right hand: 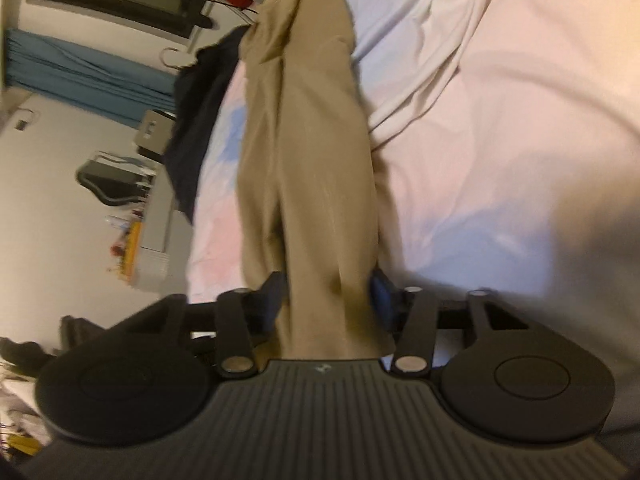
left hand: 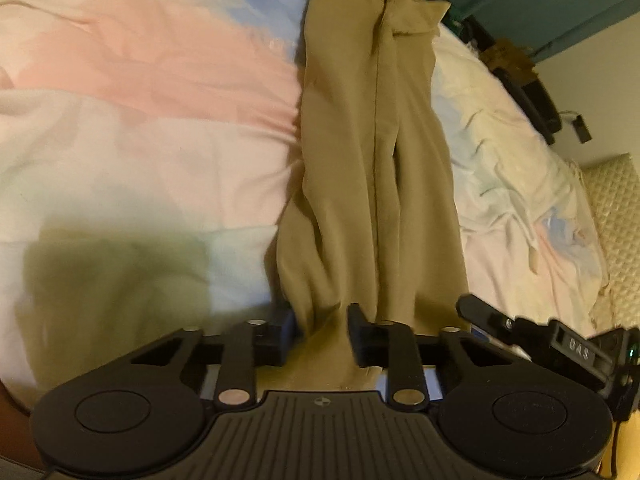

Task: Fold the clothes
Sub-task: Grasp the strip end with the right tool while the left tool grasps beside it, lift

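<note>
Khaki trousers pinched at both ends over the bed

Your left tool (left hand: 320, 330) and right tool (right hand: 326, 300) each clamp the khaki trousers (left hand: 372, 152), stretched lengthwise along the pastel bed cover (left hand: 140, 100).

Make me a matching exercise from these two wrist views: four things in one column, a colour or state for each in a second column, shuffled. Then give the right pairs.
Column one:
1. trousers
2. bedspread
3. curtain
4. left gripper

Column two:
A. teal blue, hanging at the room's edge
B. pastel pink, blue and cream, wrinkled
C. khaki, stretched lengthwise over the bed
D. clamped on cloth

Pairs: 1-C, 2-B, 3-A, 4-D. The right gripper also grips the trousers.
</note>
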{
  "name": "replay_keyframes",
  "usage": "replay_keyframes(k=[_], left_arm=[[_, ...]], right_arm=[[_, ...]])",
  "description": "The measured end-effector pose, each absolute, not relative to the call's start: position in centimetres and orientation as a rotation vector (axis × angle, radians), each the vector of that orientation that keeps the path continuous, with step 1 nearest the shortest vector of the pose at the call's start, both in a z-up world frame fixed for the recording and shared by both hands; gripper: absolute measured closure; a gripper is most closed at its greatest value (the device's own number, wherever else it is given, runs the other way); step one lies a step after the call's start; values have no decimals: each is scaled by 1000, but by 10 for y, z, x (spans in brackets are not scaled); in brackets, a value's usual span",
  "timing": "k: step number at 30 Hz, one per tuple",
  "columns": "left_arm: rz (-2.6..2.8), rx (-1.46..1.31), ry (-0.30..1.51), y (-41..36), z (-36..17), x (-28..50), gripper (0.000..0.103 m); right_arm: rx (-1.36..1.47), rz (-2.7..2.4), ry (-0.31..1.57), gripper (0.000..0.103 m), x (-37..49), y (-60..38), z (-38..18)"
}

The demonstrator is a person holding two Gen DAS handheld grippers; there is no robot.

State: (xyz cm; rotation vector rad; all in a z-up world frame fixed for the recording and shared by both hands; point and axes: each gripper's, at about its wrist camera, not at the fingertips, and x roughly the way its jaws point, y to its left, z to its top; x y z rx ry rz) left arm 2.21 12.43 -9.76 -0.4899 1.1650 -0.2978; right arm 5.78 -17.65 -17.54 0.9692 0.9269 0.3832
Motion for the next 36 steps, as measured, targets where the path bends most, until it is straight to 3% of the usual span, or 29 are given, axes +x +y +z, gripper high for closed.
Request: replay_keyframes(k=[2,7,9,11,13,14,16,27,36], left_arm=[[-293,-486,1155,124,-96,21,77],[-264,-485,1233,122,-113,31,50],[-279,-477,1244,119,-116,33,49],[-284,-457,1244,118,-117,34,53],[-296,-458,1243,119,-116,33,77],[-300,-464,1242,121,-115,32,83],[-310,-490,1219,125,-112,30,93],[-405,-834,865,165,-38,1,97],[-375,-960,800,183,-27,-74,97]], right_arm=[[932,353,927,54,56,-175,-172],[872,299,977,53,62,-167,-176],[842,313,992,53,64,-162,-178],[832,317,968,55,61,-163,-170],[829,316,932,79,56,-167,-159],[828,316,914,93,54,-168,-154],[825,315,878,94,49,-172,-144],[788,311,669,96,18,-190,-75],[778,295,614,96,-26,-210,-53]])
